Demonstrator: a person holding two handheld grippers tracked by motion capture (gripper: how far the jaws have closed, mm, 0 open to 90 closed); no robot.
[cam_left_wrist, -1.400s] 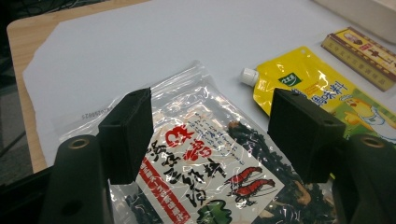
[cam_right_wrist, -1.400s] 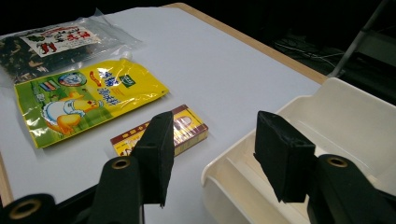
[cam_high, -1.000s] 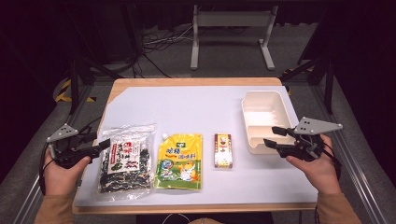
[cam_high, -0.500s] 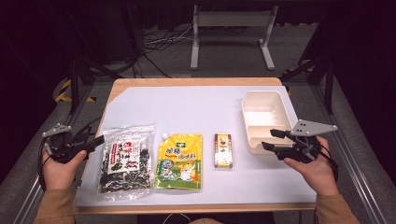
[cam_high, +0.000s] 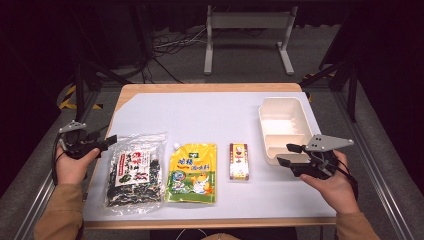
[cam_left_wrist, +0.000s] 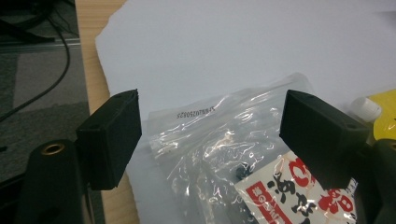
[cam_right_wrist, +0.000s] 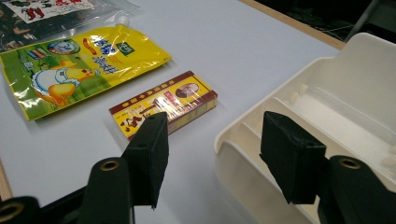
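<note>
My left hand-held gripper (cam_high: 109, 140) has just been spreading its jaws; they now stand wide and empty, poised at the top left corner of the clear seaweed bag (cam_high: 136, 175). The bag lies flat on the surface (cam_high: 210, 115), long axis running toward me, just right of that gripper. My right hand-held gripper (cam_high: 287, 154), also open and empty, sits far across beside the white tray (cam_high: 282, 107), so the left is nearer.

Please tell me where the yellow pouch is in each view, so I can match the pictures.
High view: yellow pouch lies at lower centre, between the clear bag and the small box.
Left gripper view: a corner with its white cap at the right edge.
Right gripper view: upper left.
Shared landmark: the clear bag beside it.
</note>
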